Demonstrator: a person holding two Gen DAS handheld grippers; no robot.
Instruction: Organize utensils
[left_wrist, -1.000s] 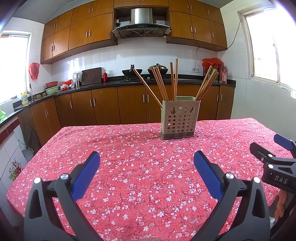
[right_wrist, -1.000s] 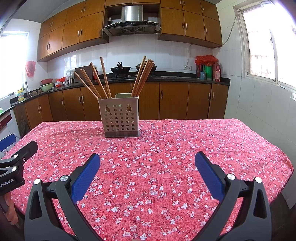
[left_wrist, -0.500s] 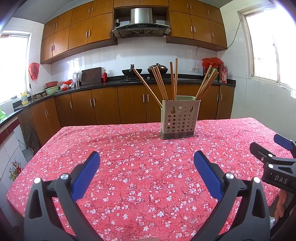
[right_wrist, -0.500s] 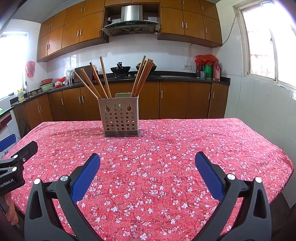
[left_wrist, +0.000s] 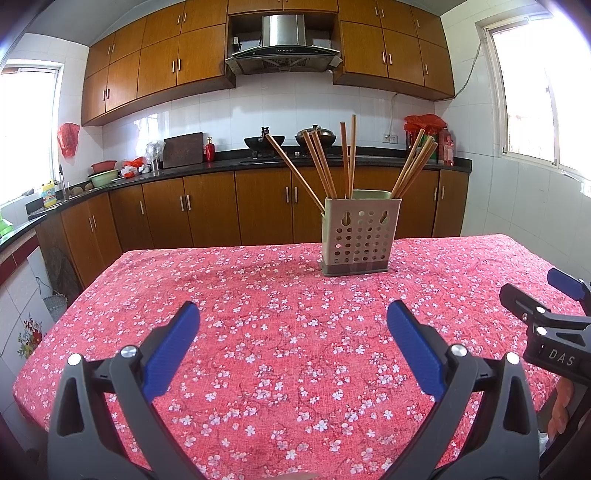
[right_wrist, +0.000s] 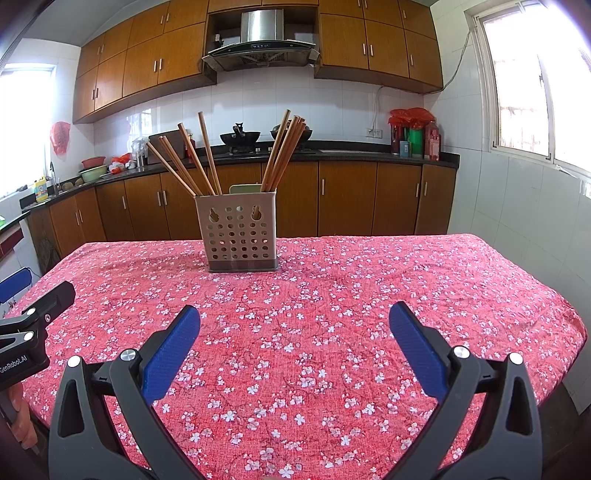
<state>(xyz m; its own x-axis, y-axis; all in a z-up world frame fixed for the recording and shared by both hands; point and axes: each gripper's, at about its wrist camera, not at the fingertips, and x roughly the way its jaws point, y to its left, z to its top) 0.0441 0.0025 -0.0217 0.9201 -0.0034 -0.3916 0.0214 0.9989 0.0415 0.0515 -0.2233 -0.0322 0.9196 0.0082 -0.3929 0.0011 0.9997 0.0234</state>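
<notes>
A beige perforated utensil holder (left_wrist: 359, 237) stands upright on the far middle of the table, also in the right wrist view (right_wrist: 239, 234). Several wooden chopsticks (left_wrist: 320, 164) stand in it, fanned out, and show in the right wrist view (right_wrist: 192, 159) too. My left gripper (left_wrist: 291, 314) is open and empty above the near part of the table. My right gripper (right_wrist: 293, 317) is open and empty beside it, and it shows at the right edge of the left wrist view (left_wrist: 546, 314).
The table carries a red flowered cloth (left_wrist: 280, 332), (right_wrist: 369, 295). Behind it run wooden kitchen cabinets (left_wrist: 207, 210) and a dark counter with pots and bottles. A tiled wall with a window (right_wrist: 532, 88) is on the right.
</notes>
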